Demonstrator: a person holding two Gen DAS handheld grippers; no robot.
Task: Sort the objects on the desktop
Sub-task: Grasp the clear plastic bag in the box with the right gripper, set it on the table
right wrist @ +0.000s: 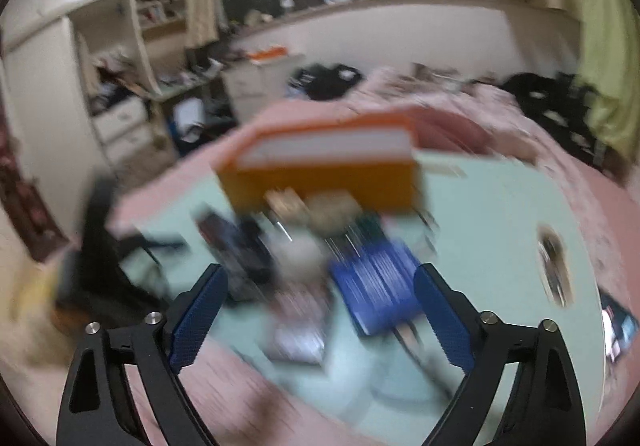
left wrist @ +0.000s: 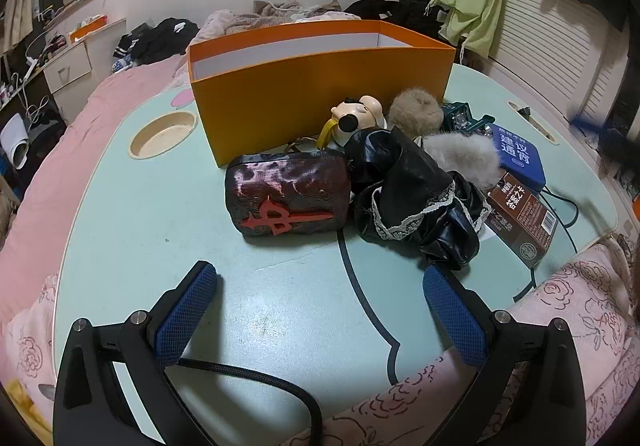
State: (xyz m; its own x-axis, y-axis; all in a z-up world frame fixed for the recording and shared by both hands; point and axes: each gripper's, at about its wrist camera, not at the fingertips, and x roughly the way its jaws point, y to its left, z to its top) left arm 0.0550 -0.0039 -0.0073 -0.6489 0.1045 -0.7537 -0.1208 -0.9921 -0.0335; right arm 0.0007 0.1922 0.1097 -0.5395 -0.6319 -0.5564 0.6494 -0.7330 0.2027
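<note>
An open orange box [left wrist: 320,85] stands at the back of a mint-green table [left wrist: 160,226]. In front of it lie a dark red pouch [left wrist: 286,197], a black lace-trimmed cloth [left wrist: 412,201], a doll head [left wrist: 358,117], two fur puffs [left wrist: 416,111], a blue box [left wrist: 518,159] and a brown carton [left wrist: 520,217]. My left gripper [left wrist: 320,278] is open and empty, just short of the pouch. My right gripper [right wrist: 320,278] is open and empty above the table; its view is blurred, showing the orange box [right wrist: 320,173] and blue box [right wrist: 376,286].
The table has a round cup recess [left wrist: 164,133] at the left and a slot [left wrist: 532,119] at the right. A black cable [left wrist: 260,378] runs under my left gripper. Pink bedding [left wrist: 80,149] surrounds the table. The right gripper shows as a blur [left wrist: 612,149] at the right.
</note>
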